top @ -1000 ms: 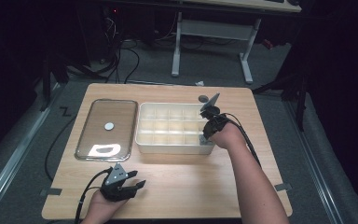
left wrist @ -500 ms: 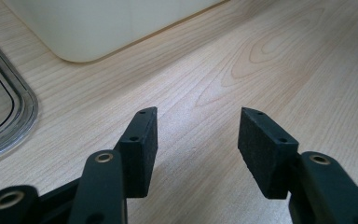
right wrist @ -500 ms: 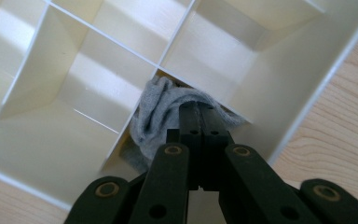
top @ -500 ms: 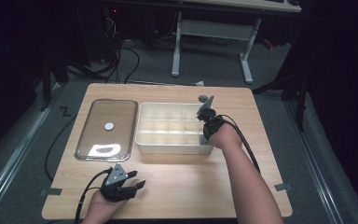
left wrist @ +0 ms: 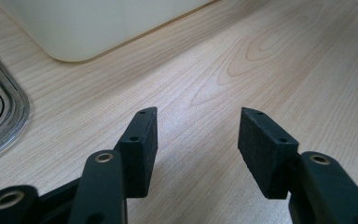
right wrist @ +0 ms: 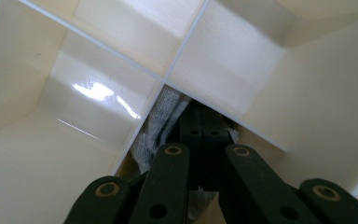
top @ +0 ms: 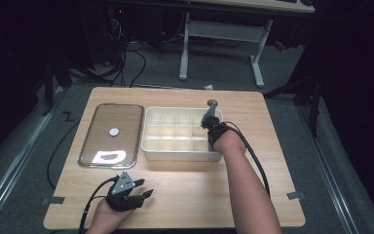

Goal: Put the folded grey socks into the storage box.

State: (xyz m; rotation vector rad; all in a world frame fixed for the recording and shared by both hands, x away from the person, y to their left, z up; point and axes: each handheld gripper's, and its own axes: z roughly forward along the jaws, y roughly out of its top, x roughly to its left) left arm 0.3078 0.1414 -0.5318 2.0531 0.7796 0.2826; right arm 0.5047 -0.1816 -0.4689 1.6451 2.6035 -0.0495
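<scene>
A cream compartment box (top: 175, 152) stands in the middle of the wooden table (top: 253, 175). My right gripper (top: 206, 125) reaches down into one of its right-hand compartments. In the right gripper view my right gripper (right wrist: 204, 119) has its jaws pressed together deep in a cell of the box (right wrist: 307, 93), pinching a piece of white woven cloth (right wrist: 161, 123) that bunches to their left and beneath them. My left gripper (top: 146, 188) rests near the table's front edge, held in a hand. Seen from its own camera, my left gripper (left wrist: 196, 140) is open over bare wood with nothing between the pads.
A shallow metal tray (top: 85, 146) with a glass lid and a small white knob (top: 114, 131) lies left of the box. A corner of the box (left wrist: 88, 28) and the tray's rim (left wrist: 9, 116) lie just ahead of the left gripper. Cables trail from both grippers.
The right hand has sunk from above the box's right end into a compartment. The left hand has stayed where it was.
</scene>
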